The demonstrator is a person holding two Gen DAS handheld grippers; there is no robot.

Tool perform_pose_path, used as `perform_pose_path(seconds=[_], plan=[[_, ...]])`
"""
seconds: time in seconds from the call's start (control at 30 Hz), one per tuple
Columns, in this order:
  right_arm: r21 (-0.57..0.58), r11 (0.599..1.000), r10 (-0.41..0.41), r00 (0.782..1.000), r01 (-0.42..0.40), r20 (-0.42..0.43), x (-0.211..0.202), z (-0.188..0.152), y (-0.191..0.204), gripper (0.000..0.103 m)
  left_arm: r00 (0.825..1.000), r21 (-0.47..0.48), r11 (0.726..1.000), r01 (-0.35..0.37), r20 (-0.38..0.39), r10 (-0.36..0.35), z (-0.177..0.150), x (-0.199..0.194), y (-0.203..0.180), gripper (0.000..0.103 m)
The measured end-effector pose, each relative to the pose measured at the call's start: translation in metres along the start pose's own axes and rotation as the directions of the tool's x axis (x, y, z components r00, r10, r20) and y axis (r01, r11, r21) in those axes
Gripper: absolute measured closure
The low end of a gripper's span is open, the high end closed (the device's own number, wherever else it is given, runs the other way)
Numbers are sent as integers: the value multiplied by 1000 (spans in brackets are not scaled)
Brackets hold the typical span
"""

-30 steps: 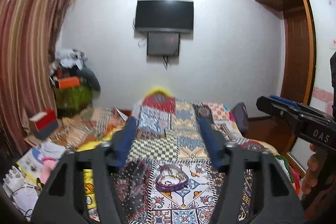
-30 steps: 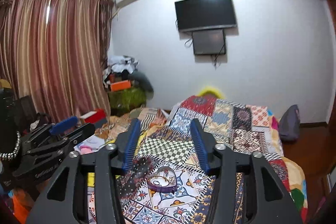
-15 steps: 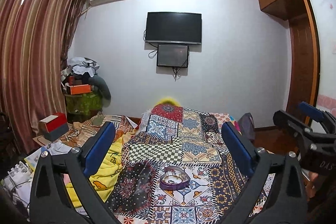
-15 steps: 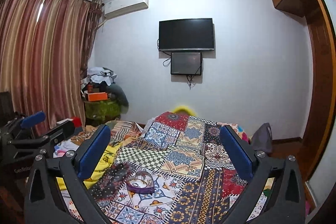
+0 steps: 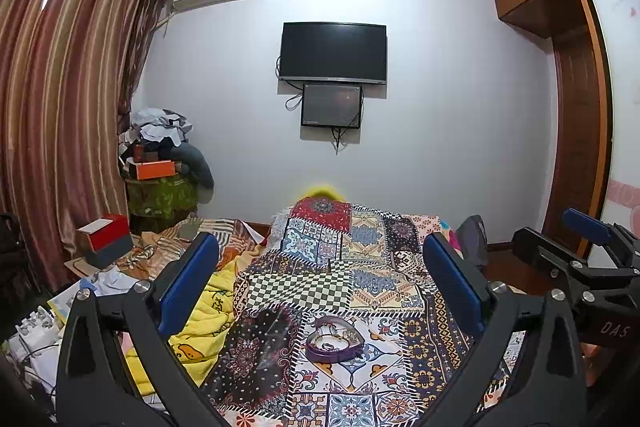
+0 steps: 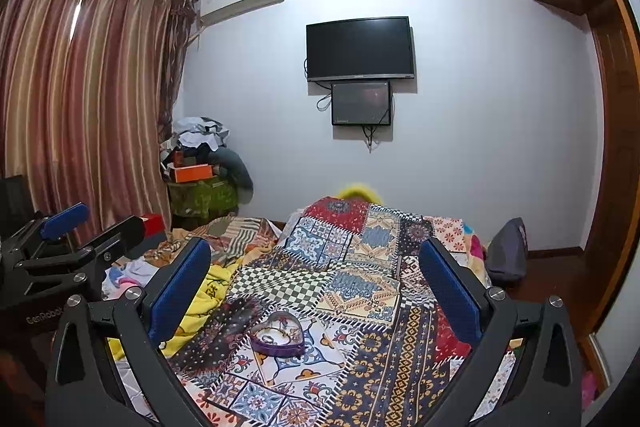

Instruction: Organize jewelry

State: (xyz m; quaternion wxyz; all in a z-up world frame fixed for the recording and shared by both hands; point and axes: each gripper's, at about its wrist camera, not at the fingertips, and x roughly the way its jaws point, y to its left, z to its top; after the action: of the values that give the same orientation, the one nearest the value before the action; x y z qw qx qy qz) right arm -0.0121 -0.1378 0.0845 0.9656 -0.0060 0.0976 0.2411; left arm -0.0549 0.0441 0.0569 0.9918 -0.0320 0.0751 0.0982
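Left view shows right gripper [image 5: 576,243] spread; heart box [image 5: 335,339] below

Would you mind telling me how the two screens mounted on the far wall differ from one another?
The upper screen is clearly wider and taller than the lower screen. The upper screen sits higher, with the lower screen tucked directly beneath its bottom edge. Loose cables hang beside and below the lower screen, while none show above the upper screen. Both are dark, rectangular and fixed to the same pale wall.

Bed [image 5: 360,267] under patchwork quilt [image 6: 360,255]; purple heart-shaped tray [image 5: 335,341] on it.
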Motion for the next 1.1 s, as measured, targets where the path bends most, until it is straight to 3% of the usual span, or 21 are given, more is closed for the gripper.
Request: perform_pose_path(seconds=[0.77, 1.1], plan=[[16, 1000, 24, 999, -24, -37, 1, 1, -1, 0, 999, -5, 1000, -30, -36, 29, -8, 14, 1, 1], [30, 999, 20, 999, -18, -49, 6, 0, -4, 0, 999, 0, 1000, -2, -49, 2, -8, 16, 1, 1]])
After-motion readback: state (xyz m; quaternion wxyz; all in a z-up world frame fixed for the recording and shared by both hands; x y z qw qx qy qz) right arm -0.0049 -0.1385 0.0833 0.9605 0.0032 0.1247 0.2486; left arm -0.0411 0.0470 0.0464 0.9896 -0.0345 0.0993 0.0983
